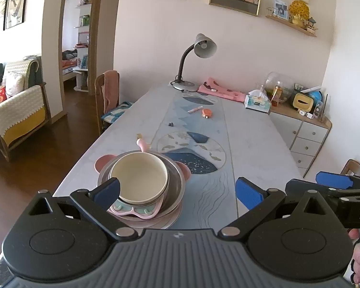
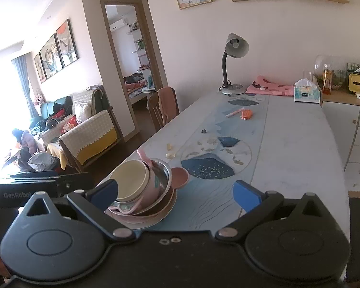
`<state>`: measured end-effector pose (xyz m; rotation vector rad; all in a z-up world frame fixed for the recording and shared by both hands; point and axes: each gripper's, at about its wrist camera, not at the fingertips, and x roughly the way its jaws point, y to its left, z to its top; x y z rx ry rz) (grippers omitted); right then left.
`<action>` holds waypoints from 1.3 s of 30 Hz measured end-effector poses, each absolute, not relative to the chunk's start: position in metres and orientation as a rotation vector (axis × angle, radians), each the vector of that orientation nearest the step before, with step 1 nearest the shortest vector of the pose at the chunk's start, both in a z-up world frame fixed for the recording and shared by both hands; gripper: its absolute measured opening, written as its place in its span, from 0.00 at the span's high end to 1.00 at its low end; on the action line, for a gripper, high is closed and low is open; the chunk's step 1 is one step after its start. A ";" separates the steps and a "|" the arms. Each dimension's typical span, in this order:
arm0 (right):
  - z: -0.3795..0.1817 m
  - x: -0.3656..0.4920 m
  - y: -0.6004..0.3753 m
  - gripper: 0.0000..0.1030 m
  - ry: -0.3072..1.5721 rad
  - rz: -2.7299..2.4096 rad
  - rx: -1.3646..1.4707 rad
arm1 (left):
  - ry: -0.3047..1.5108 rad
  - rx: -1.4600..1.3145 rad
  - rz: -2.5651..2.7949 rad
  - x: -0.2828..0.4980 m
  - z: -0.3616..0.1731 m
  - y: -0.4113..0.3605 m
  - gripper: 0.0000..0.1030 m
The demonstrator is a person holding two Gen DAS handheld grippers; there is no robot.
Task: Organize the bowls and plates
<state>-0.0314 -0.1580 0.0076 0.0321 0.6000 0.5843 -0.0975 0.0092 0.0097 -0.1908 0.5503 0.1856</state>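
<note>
- Fingers of left gripper [image 1: 177,192] spread wide, empty; left blue pad just in front of cream bowl [image 1: 139,182] rim, touching or not cannot tell.
- Right gripper [image 2: 176,190] likewise spread wide, holding nothing; the stack sits toward its left finger.
- Cream bowl sits topmost in pink cup [image 2: 148,187], inside steel bowl [image 2: 164,170], over pink plates [image 2: 180,175], near edge of table [image 1: 252,144].
- Judgement: stack looks finished. If adjusting, nudge low on steel bowl; cup tilts, so avoid pushing the top rim.
- Legible: "GenRobo…" on the left gripper's body in right wrist view; "DA…" on the right gripper's body in left wrist view. Tissue box [image 2: 307,93] print unreadable.
</note>
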 end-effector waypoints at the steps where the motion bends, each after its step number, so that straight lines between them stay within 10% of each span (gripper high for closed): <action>1: 0.007 -0.032 -0.159 0.00 0.600 0.585 0.034 | 0.549 -0.188 0.191 -0.098 0.010 0.008 0.00; 39: 0.014 -0.063 -0.198 0.00 0.520 0.542 0.066 | 0.512 -0.164 0.248 -0.125 0.020 -0.039 0.00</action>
